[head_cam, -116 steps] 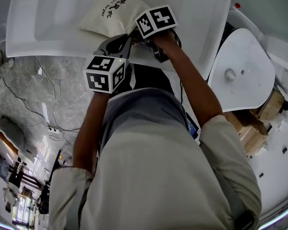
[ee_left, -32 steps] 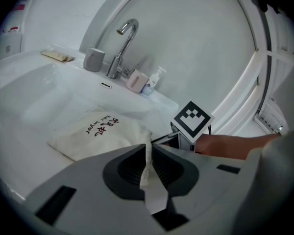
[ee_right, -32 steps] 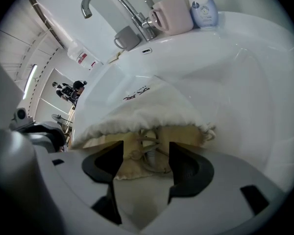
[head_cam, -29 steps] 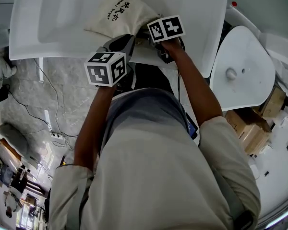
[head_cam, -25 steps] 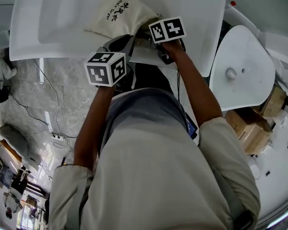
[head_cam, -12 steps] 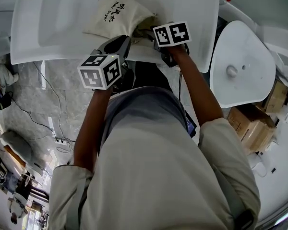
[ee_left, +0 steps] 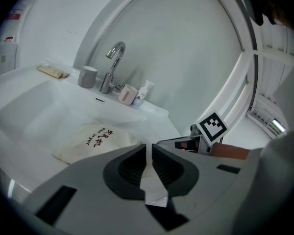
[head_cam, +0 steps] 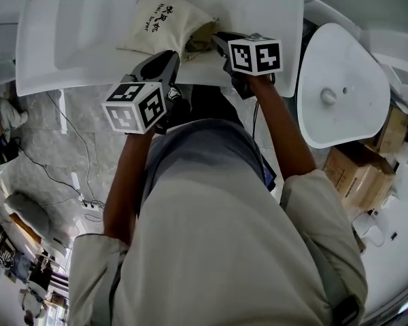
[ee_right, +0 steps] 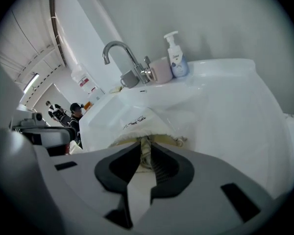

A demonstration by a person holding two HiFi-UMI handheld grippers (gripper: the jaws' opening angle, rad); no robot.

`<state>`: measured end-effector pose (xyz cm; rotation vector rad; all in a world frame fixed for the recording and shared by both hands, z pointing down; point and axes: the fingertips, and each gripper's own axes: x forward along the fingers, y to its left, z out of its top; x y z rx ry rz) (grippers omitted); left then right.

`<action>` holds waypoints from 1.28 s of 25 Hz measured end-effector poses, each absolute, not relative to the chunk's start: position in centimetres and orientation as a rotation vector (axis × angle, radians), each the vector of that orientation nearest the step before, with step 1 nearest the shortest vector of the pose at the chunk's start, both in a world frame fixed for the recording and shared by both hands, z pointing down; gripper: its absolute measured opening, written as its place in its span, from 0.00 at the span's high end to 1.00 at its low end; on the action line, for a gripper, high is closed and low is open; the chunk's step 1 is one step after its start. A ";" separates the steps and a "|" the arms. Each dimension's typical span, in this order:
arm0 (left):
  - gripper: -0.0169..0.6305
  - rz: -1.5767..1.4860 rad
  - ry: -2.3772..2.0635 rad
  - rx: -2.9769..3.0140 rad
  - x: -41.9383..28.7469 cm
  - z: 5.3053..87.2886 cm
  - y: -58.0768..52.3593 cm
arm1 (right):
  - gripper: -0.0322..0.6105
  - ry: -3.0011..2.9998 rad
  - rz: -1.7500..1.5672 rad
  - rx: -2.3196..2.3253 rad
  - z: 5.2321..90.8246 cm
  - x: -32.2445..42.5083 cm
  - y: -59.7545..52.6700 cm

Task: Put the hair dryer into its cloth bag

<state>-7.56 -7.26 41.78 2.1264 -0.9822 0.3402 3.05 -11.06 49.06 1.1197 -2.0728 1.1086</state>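
Cloth bag (head_cam: 164, 24) on sink counter (head_cam: 258, 5); faucet (ee_left: 111, 67), pink cup (ee_left: 126, 94) behind (soap bottle (ee_right: 176, 58)).

Cream cloth bag (head_cam: 164, 20), black lettering; white sink (head_cam: 88, 53); pink cup (ee_right: 160, 68); grey marbled floor (head_cam: 81, 134).

Matt cream cloth bag (head_cam: 160, 22), glossy white sink (head_cam: 75, 29), shiny metal tap (ee_left: 108, 82)

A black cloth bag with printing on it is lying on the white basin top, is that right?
Not quite. The cloth bag is cream, not black; it does carry printing and lies on the white basin top. The head view shows this, and so does the left gripper view.
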 end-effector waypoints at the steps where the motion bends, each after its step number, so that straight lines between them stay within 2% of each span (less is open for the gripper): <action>1: 0.93 0.332 -0.977 2.130 -7.5 41.4 -7.1 | 0.85 -2.093 1.110 1.152 48.4 3.2 -11.2; 23: 0.96 0.193 -1.047 2.286 -11.3 34.2 -6.0 | 0.92 -2.382 1.036 1.357 35.1 2.2 -6.7; 32: 0.96 0.179 -1.123 2.314 -13.6 32.2 -5.3 | 0.94 -2.419 0.863 1.400 31.6 2.4 -4.6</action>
